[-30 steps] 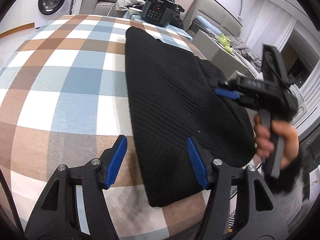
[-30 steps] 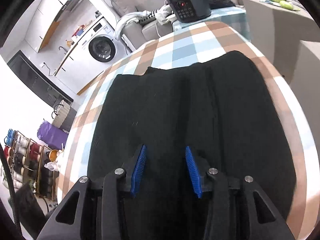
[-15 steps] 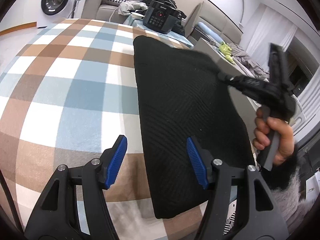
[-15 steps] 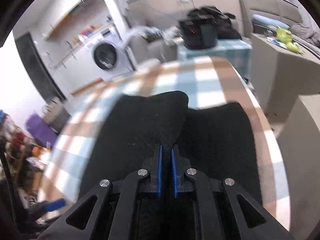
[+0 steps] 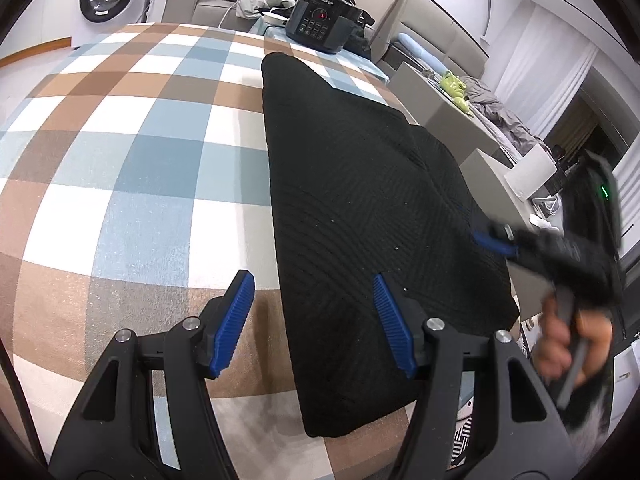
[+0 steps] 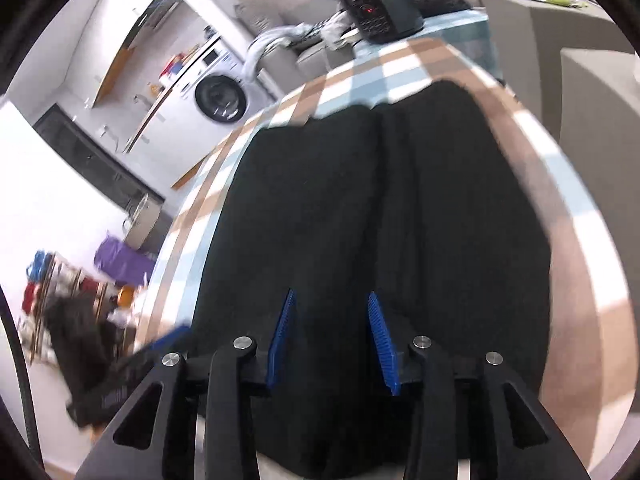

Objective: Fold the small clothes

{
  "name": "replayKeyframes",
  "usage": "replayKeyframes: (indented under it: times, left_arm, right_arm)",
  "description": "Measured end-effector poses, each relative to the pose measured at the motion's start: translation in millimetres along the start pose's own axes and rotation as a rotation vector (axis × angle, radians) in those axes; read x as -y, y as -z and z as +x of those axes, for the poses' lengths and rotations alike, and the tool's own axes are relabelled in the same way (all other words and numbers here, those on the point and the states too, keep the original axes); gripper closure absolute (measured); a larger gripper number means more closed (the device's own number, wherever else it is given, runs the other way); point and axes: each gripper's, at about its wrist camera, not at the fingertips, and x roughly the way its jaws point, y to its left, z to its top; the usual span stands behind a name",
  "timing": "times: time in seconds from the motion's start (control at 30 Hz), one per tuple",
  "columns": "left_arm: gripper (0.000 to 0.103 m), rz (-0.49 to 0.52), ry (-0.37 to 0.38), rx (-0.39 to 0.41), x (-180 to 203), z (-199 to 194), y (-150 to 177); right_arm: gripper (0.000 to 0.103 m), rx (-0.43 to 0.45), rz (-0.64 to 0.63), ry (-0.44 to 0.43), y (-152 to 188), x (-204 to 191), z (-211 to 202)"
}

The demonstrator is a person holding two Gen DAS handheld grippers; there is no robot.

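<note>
Fabric fills both views: a black knit garment (image 5: 360, 208) lies flat on the checked surface (image 5: 132, 184), folded lengthwise into a long narrow shape, its far tip pointing toward the black appliance (image 5: 320, 28) beyond the surface's far end. In the left wrist view, the left gripper (image 5: 312, 320) hangs over the garment's near left edge with its jaws about half apart and nothing between them; one blue pad sits above bare checked cloth, the other above the knit, so it straddles the edge, probably ready to pin or pick up that side for the next fold. At the garment's right edge the right gripper (image 5: 494, 242) shows blurred, a hand (image 5: 568, 344) on its handle, its blue tip at or just over the fabric; contact cannot be made out. In the right wrist view, the right gripper (image 6: 330, 336) looks along the garment (image 6: 440, 208) toward the appliance (image 6: 380, 16). Its jaws are opening, part way apart, with only flat knit beneath and no fabric pinched between the pads. A lengthwise seam where the folded flap meets the layer below runs ahead of it. The washing machine (image 6: 220, 96) stands beyond the garment's left side.
</note>
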Motion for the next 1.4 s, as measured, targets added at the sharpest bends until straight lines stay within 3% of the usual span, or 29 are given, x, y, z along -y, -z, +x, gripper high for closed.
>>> replayKeyframes:
  times: [0.1, 0.17, 0.27, 0.4, 0.53, 0.63, 0.73, 0.77, 0.9, 0.97, 1.03, 1.17, 1.3, 1.4]
  left_arm:
    - [0.044, 0.009, -0.001, 0.004, 2, 0, -1]
    - [0.044, 0.015, -0.003, 0.009, 4, -3, 0]
    - [0.044, 0.017, -0.007, 0.016, 6, -8, 0]
    - [0.044, 0.028, -0.013, 0.036, 11, -17, 1]
    - [0.044, 0.039, -0.011, 0.022, 16, -13, 5]
    - [0.044, 0.048, -0.017, -0.007, 19, -7, 10]
    - [0.044, 0.064, -0.012, -0.012, 22, -10, 16]
    - [0.044, 0.067, -0.009, -0.015, 23, -11, 18]
    - [0.044, 0.081, 0.002, -0.032, 27, -10, 26]
    - [0.044, 0.093, 0.001, -0.043, 29, -8, 30]
    - [0.044, 0.106, 0.002, -0.058, 31, -4, 34]
    - [0.044, 0.139, -0.021, -0.069, 34, -1, 38]
    - [0.044, 0.155, -0.037, -0.078, 33, 0, 40]
    - [0.044, 0.15, -0.045, -0.086, 29, 0, 41]
  right_arm:
    - [0.065, -0.025, -0.038, 0.033, 14, -6, 6]
    - [0.089, -0.022, -0.061, 0.012, 17, -11, 8]
    - [0.095, 0.022, -0.134, 0.033, 8, -25, 1]
    - [0.095, 0.121, -0.181, 0.099, 2, -34, -34]
    - [0.093, 0.057, -0.122, 0.16, 9, -11, -12]
    - [0.085, 0.008, -0.057, 0.143, 14, 4, -4]
    - [0.06, 0.025, -0.042, 0.045, 25, 9, -20]
    - [0.059, 0.025, -0.04, 0.023, 28, 10, -23]
    - [0.06, 0.032, -0.073, -0.008, 49, 12, -32]
    - [0.081, 0.043, -0.113, 0.02, 48, 7, -28]
    - [0.083, 0.053, -0.132, 0.03, 40, 2, -29]
    - [0.084, 0.072, -0.139, 0.037, 35, -1, -47]
    - [0.083, -0.05, -0.148, 0.189, 42, 12, -24]
    - [0.076, -0.027, -0.135, 0.166, 41, 13, -26]
